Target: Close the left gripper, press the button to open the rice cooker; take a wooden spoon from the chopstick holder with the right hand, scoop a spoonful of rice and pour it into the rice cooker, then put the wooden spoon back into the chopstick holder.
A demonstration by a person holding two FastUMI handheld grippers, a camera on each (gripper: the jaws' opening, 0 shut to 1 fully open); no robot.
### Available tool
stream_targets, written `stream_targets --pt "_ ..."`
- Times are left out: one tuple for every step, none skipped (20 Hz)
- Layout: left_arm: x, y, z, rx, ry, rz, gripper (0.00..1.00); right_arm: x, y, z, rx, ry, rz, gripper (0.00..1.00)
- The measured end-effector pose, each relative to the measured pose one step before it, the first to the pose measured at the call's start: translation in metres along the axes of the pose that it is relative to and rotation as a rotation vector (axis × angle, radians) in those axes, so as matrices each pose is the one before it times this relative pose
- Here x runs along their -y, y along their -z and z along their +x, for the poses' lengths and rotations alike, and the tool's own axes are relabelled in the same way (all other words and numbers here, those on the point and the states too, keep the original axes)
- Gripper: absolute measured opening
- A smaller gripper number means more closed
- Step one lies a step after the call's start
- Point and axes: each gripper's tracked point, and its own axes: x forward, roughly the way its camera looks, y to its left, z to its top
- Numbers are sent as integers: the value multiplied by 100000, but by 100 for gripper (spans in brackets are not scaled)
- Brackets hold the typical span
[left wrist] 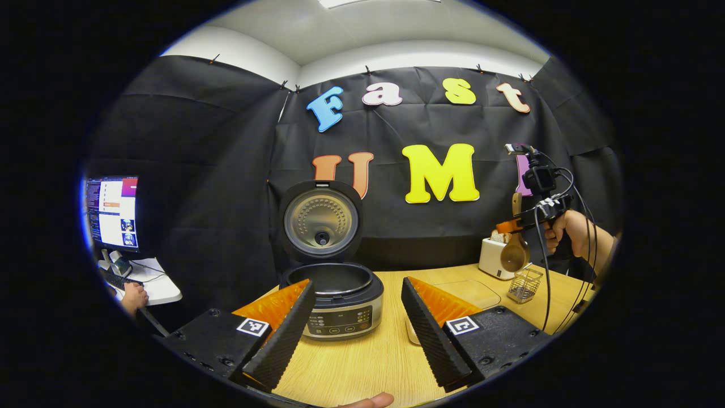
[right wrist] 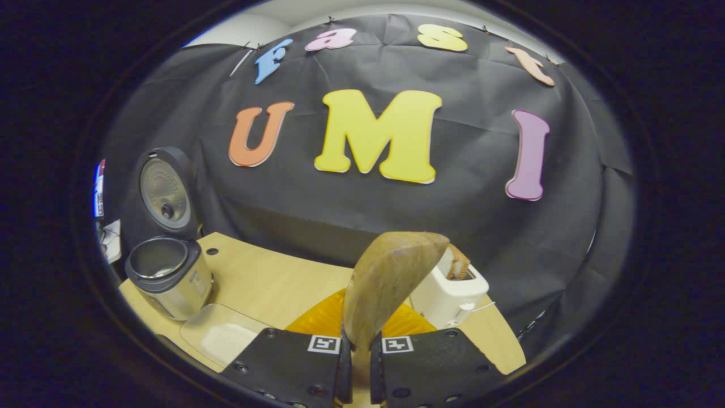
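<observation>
Right hand-held gripper (right wrist: 357,362) is clamped on the wooden spoon (right wrist: 388,283), raised above the bench (left wrist: 362,362); left hand-held gripper (left wrist: 354,326) stands open before the open rice cooker (left wrist: 334,300); risk: the narrow handle pivoting during scooping, spilling rice.

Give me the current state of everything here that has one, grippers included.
rice cooker: lid up, pot open.
wooden spoon: clamped by the handle, bowl up, out of the holder.
right gripper: shut on the wooden spoon.
left gripper: open, holding nothing.
chopstick holder: upright on the table, no spoon in it.
rice tray: on the table, rice inside.
toaster: bread in its slot.
</observation>
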Motion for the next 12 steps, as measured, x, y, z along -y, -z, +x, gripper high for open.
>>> stream_targets --pt "-521 -54 -19 33 -719 -41 98 -1793 137 219 59 -1472 -1042 12" --pt "-434 42 -14 -240 -648 79 98 -1726 56 201 -13 -1685 -903 12" --pt "-450 182 -13 -454 -452 -16 98 -1903 111 365 35 -1652 -402 12" --pt "-363 240 96 -780 -312 -355 97 -1646 253 441 -180 -1325 -4 12" --pt "-231 309 37 -956 -24 -432 98 -1372 440 432 -480 -545 451 12" --pt "-106 229 91 -740 152 -462 98 -1049 416 520 -578 -15 608 12" --pt "-26 104 67 -600 390 -290 98 -811 622 548 -353 862 503 12" --pt "-22 12 -7 -290 225 -85 98 -486 466 468 86 2013 -357 12" --pt "-55 30 70 -55 347 102 98 -232 712 507 -365 2501 -719 12" --pt "75 23 -41 84 754 327 98 -249 628 518 -612 2529 -401 12" --pt "55 -19 62 -112 364 416 98 -210 851 379 -714 2881 217 12" --pt "-95 -44 36 184 -54 237 98 -240 623 271 -829 3082 583 12"
